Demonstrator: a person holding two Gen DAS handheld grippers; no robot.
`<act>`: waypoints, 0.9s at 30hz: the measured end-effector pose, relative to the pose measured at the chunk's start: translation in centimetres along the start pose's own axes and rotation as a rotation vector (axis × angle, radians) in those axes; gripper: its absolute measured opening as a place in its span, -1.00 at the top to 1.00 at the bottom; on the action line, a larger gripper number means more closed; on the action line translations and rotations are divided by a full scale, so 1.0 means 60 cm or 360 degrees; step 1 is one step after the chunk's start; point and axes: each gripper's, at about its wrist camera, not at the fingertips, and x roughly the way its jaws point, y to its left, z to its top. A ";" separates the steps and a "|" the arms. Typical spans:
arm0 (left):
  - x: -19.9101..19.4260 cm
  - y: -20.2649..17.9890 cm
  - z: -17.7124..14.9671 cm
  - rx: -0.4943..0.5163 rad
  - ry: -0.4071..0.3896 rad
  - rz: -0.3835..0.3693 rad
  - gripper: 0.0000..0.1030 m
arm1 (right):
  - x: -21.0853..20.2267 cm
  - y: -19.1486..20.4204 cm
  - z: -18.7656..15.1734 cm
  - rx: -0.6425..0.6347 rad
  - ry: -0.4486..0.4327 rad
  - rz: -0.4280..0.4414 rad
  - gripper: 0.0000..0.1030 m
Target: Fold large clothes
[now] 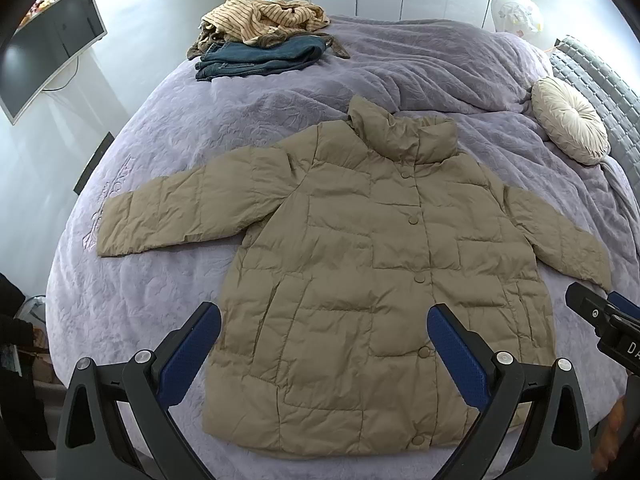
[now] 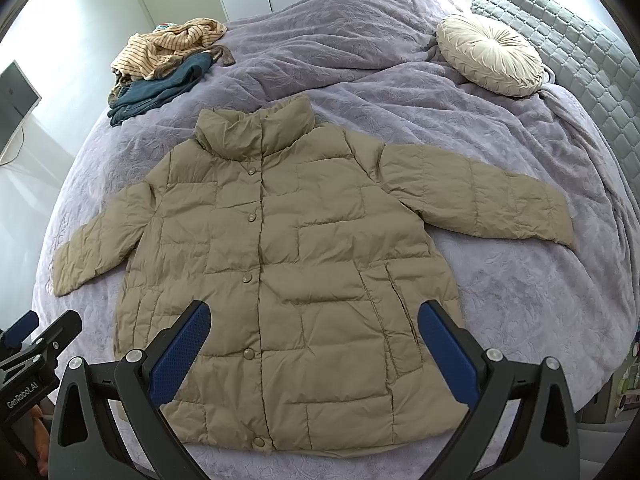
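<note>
Bedroom setting: a wide bed under a lavender quilted bedspread serves as the work surface, with white wardrobe doors at the far wall.

Left gripper: jaws spread wide, nothing between the blue pads, hovering above the lower front of the jacket near the hem. Right gripper: likewise spread wide and empty, poised over the lower body of the same garment. Neither touches the fabric as far as either view shows.

Tan puffer jacket: lies flat, front side up, roughly at the centre of the bed, just ahead of both grippers. The snap front appears closed. Both sleeves are spread outward and angled slightly down toward the hem.

Further out: a pile of other clothes, striped fabric on top of dark denim, sits at the far left part of the bed, well apart from the jacket. A round cream cushion rests at the far right by the grey padded headboard.

Progress, as judged: the jacket is laid out and smoothed, but no fold is in place. Sleeves, sides and the lengthwise fold all remain to be done.

Orientation: the collar points away from the grippers, the hem toward them. The long axis runs collar to hem, straight ahead in both views.
</note>
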 end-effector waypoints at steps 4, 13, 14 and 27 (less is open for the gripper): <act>-0.002 0.001 0.005 0.0002 0.0000 0.0000 -1.00 | -0.001 0.000 0.001 0.0000 0.0001 0.0000 -1.00; 0.001 -0.002 -0.005 0.0003 -0.0002 -0.0001 -1.00 | 0.001 -0.001 -0.001 0.0000 0.0000 -0.0001 -1.00; 0.001 -0.001 -0.005 0.0003 -0.0001 -0.0001 -1.00 | 0.001 -0.001 -0.001 -0.0001 0.0001 -0.0001 -1.00; 0.001 -0.003 -0.006 0.0001 -0.0002 -0.0001 -1.00 | 0.001 0.000 0.000 -0.0002 0.0002 -0.0002 -1.00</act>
